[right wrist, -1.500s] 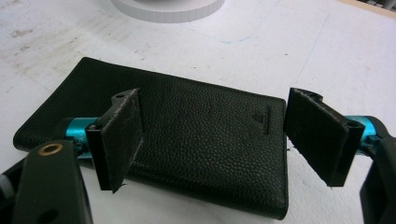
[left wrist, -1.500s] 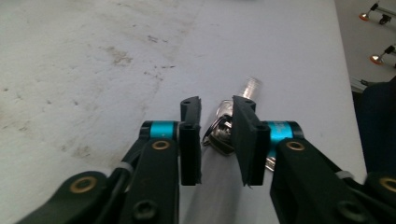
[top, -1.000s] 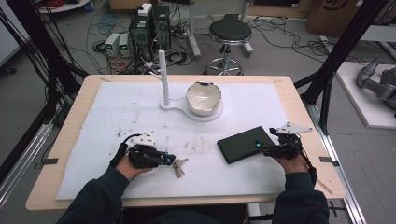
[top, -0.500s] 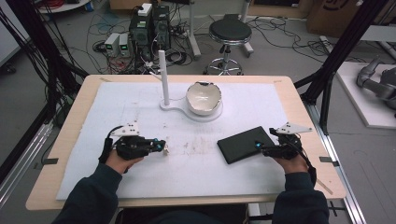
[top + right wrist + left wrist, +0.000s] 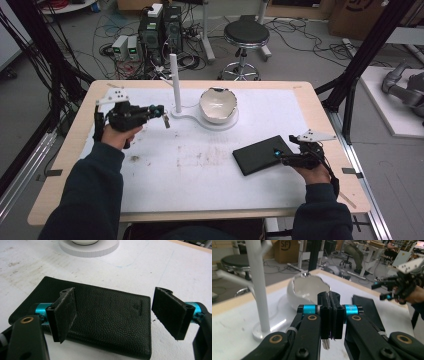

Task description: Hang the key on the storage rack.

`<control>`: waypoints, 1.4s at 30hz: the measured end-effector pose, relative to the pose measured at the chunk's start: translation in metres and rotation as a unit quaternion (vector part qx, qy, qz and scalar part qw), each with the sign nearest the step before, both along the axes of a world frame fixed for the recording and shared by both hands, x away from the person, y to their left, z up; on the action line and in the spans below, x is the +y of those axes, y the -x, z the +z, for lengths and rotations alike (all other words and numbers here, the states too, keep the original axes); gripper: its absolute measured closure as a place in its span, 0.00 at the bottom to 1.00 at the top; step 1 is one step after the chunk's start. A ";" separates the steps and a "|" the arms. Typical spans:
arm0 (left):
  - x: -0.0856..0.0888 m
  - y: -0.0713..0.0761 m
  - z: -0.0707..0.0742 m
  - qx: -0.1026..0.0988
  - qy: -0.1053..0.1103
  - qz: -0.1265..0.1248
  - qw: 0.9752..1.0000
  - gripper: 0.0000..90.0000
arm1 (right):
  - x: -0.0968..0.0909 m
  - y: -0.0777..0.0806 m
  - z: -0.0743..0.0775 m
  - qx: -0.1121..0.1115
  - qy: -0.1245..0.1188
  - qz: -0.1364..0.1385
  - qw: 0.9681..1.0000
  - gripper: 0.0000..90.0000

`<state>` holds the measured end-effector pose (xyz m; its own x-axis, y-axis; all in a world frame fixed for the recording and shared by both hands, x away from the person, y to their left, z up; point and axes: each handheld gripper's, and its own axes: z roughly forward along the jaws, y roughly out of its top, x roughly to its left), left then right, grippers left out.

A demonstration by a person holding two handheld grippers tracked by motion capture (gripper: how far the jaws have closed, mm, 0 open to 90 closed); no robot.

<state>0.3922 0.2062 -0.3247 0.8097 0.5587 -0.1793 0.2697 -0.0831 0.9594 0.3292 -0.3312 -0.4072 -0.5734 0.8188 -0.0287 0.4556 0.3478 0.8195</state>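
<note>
Black pebbled leather wallet [image 5: 100,312] at lower centre; white bowl [image 5: 218,105] and white post [image 5: 175,82] above; white worktop [image 5: 200,170], brown-smudged.

Lab: cabled electronics [image 5: 150,35], rig frames.

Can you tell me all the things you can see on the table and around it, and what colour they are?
Keys: one small bunch, silvery, hanging from the left gripper above the table's left side.
Wallet: one, black, flat on the table at the right.
Bowl: one, white, broken-edged like an eggshell, on a white stand.
Post: one, white, upright on that stand, left of the bowl.
Table: one, wooden rim with a white sheet.
Stool: one, black, on the floor behind.
Left gripper: one, black, shut on the keys.
Right gripper: one, black, open over the wallet's edge.
</note>
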 end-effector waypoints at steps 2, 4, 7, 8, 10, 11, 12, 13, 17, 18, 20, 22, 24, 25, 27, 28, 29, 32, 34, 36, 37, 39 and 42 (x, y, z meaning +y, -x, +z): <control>-0.001 -0.006 0.007 -0.003 0.001 0.000 1.000 0.98 | 0.000 0.000 0.000 0.000 0.000 0.000 1.000 0.23; -0.003 -0.018 0.017 -0.004 0.008 0.004 1.000 0.98 | 0.000 0.000 0.001 0.000 -0.001 0.001 1.000 0.23; -0.005 -0.037 0.028 0.003 0.016 0.008 1.000 0.98 | 0.000 0.000 0.001 0.000 0.000 0.001 1.000 0.23; -0.006 -0.042 0.030 0.004 0.016 0.010 1.000 0.98 | 0.001 0.000 0.000 0.001 0.000 0.001 1.000 0.23; -0.009 -0.052 0.034 0.007 0.021 0.015 1.000 0.98 | 0.001 0.000 0.000 0.002 -0.001 -0.001 1.000 0.23; -0.010 -0.056 0.036 0.007 0.020 0.018 1.000 0.98 | 0.001 0.000 0.000 0.003 -0.001 0.000 1.000 0.23; -0.011 -0.059 0.037 0.007 0.020 0.022 1.000 0.98 | 0.000 0.000 0.000 0.003 -0.002 -0.001 1.000 0.23; -0.011 -0.062 0.038 0.009 0.023 0.024 0.999 0.98 | 0.000 -0.001 0.000 0.002 -0.001 -0.001 1.000 0.23; -0.012 -0.071 0.038 0.017 0.020 0.035 0.999 0.98 | 0.000 0.000 -0.001 0.002 -0.002 0.001 1.000 0.23; -0.013 -0.073 0.038 0.019 0.020 0.037 0.999 0.98 | 0.000 0.000 -0.001 0.002 -0.002 0.001 1.000 0.23; -0.012 -0.075 0.037 0.022 0.023 0.044 0.999 0.98 | -0.001 0.000 -0.001 0.003 -0.003 0.001 1.000 0.23; -0.012 -0.078 0.036 0.027 0.025 0.048 0.998 0.98 | -0.001 0.000 -0.001 0.004 -0.003 0.000 1.000 0.23; -0.011 -0.080 0.034 0.031 0.022 0.051 0.998 0.98 | -0.002 0.000 -0.001 0.003 -0.003 0.001 1.000 0.23; -0.011 -0.082 0.033 0.033 0.022 0.055 0.998 0.98 | -0.002 0.000 -0.001 0.003 -0.003 0.001 1.000 0.23; -0.010 -0.084 0.031 0.039 0.025 0.057 0.997 0.98 | -0.001 0.000 -0.002 0.005 -0.003 0.001 1.000 0.23; -0.010 -0.085 0.030 0.041 0.030 0.058 0.997 0.98 | -0.001 0.000 -0.002 0.005 -0.003 0.001 1.000 0.23; -0.009 -0.086 0.030 0.041 0.033 0.060 0.997 0.98 | -0.001 0.000 -0.002 0.004 -0.003 0.002 1.000 0.23; -0.008 -0.089 0.028 0.048 0.046 0.060 0.996 0.98 | -0.001 0.001 -0.002 0.006 -0.003 0.001 1.000 0.23; -0.008 -0.089 0.027 0.050 0.049 0.059 0.996 0.98 | -0.001 0.001 -0.002 0.006 -0.003 0.002 1.000 0.23; -0.008 -0.090 0.027 0.052 0.053 0.057 0.996 0.98 | -0.002 0.001 -0.002 0.006 -0.003 0.002 1.000 0.23; -0.007 -0.090 0.027 0.053 0.053 0.056 0.996 0.98 | -0.002 0.001 -0.002 0.006 -0.003 0.002 1.000 0.23; -0.007 -0.090 0.026 0.053 0.053 0.057 0.996 0.97 | -0.002 0.001 -0.002 0.006 -0.002 0.003 1.000 0.23; -0.008 -0.089 0.023 0.052 0.033 0.076 0.995 0.97 | -0.001 0.001 -0.003 0.006 -0.001 0.002 1.000 0.23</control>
